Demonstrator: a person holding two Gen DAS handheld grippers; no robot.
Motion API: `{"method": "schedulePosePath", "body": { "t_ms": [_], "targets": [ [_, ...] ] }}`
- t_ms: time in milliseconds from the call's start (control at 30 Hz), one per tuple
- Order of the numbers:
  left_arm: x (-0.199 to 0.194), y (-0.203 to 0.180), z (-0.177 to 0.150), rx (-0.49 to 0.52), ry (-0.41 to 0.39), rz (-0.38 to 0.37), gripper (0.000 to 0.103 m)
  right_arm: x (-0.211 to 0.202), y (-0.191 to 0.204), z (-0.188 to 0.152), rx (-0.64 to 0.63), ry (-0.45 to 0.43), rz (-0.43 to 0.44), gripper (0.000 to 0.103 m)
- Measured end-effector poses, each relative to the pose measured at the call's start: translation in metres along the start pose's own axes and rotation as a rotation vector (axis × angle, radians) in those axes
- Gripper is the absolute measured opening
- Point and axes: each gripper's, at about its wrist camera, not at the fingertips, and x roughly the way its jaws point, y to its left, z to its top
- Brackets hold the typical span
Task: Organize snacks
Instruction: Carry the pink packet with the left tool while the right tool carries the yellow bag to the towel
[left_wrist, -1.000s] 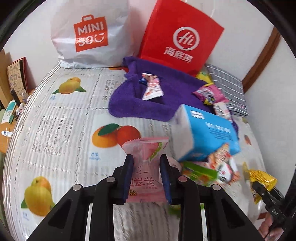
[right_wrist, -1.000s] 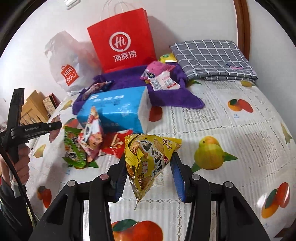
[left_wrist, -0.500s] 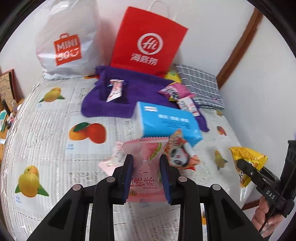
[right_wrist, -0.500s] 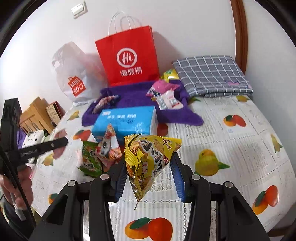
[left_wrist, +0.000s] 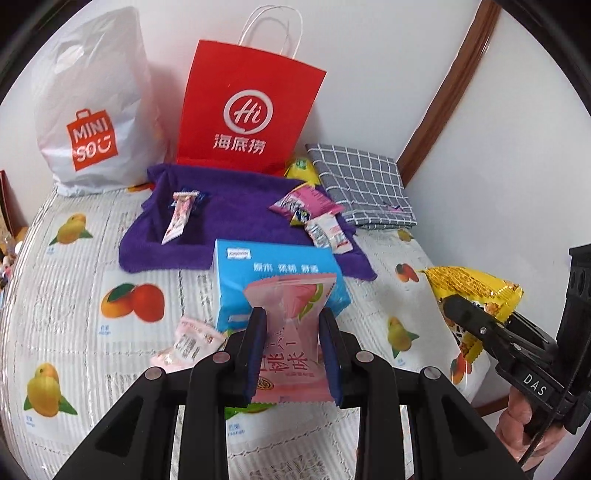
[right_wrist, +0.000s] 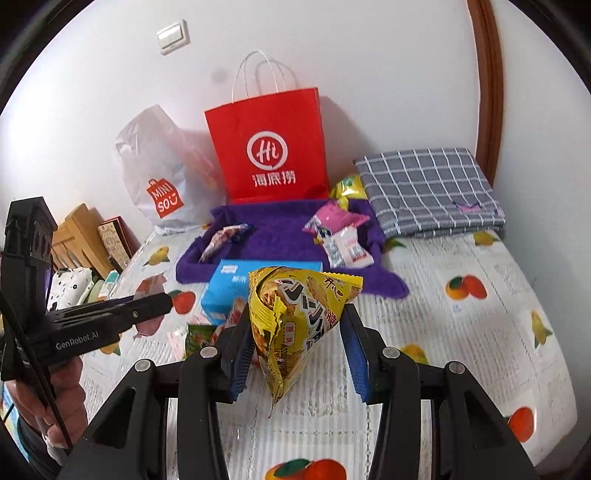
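Left claw (left_wrist: 293, 350): closed on a pink peach-flavour snack packet (left_wrist: 291, 332), held upright between the blue pads, clear of the surface below.

Right claw (right_wrist: 297, 354): closed on a yellow triangular snack bag (right_wrist: 299, 317), pinched at its sides, its lower point hanging free above the cloth.

Desk (left_wrist: 74, 280): covered with a white fruit-print cloth.

Blue tissue box (left_wrist: 273, 269): lies on the cloth just in front of the purple towel (left_wrist: 229, 206).

Purple towel: spread near the back wall; one long pink-and-white wrapper (left_wrist: 179, 218) lies on its left part, a magenta packet (left_wrist: 306, 203) and a white-and-red sachet (left_wrist: 328, 232) on its right part.

Small pink packet (left_wrist: 188, 343): lies loose on the cloth, left of the left claw.

Green packet (right_wrist: 199, 336): on the cloth below the tissue box, partly hidden.

Red paper bag (left_wrist: 247, 110): upright against the wall, behind the towel.

White plastic bag (left_wrist: 92, 110): left of the red bag.

Grey checked folded cloth (left_wrist: 362, 188): right rear corner, with a yellow packet (left_wrist: 301, 168) between it and the red bag.
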Motion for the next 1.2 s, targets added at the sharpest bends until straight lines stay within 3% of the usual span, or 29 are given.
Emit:
{"method": "schedulePosePath", "body": {
  "t_ms": [600,1200],
  "targets": [
    [0.004,-0.006,0.052,0.044,-0.064,0.057,0.028,0.039,0.001,0.061,-0.036,-0.026,-0.022,0.045],
    [0.038,0.038,0.100,-0.015,-0.061,0.107,0.028,0.110,-0.006,0.094,-0.103,0.029,-0.028,0.045]
  ]
}}
